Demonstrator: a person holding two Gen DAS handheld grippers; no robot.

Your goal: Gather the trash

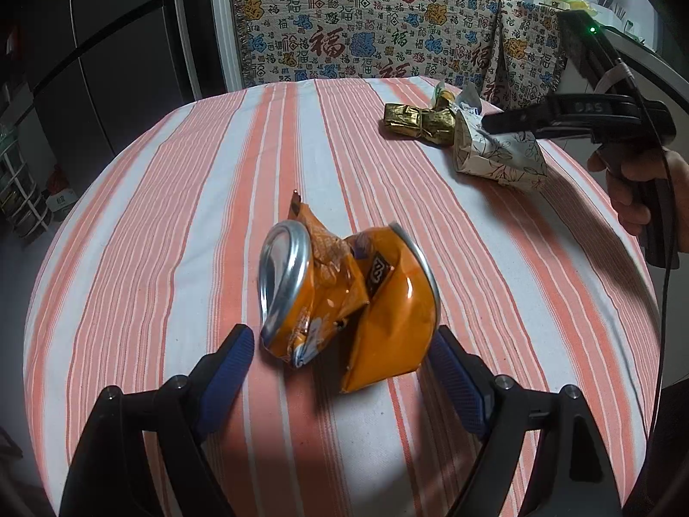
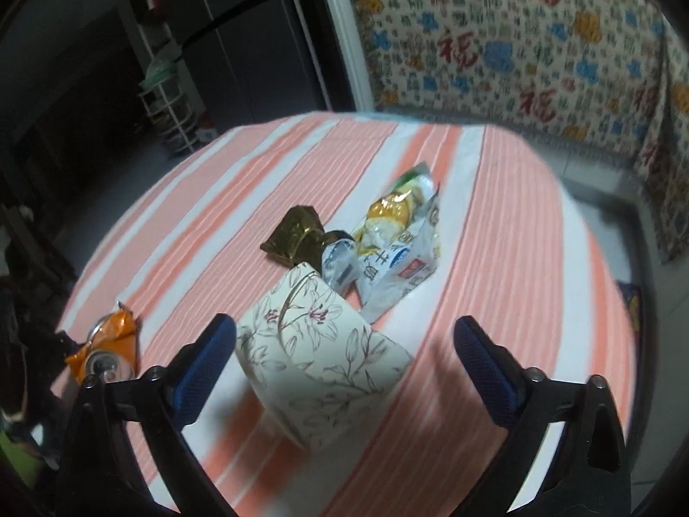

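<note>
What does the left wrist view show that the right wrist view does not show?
Only the left wrist view: the person's hand holding the right gripper from the side, and the left gripper open around the crushed orange can.

Only the right wrist view: the snack bag in full.

Both: the can, the gold wrapper, the floral paper box, the striped tablecloth.

Crushed orange can (image 1: 344, 301): dented, lying on its side between the left gripper's (image 1: 340, 357) open fingers. Floral paper box (image 2: 318, 353): crumpled, lying between the right gripper's (image 2: 344, 344) fingers. Gold foil wrapper (image 2: 297, 237) and snack bag (image 2: 400, 241): found just beyond the box.
</note>
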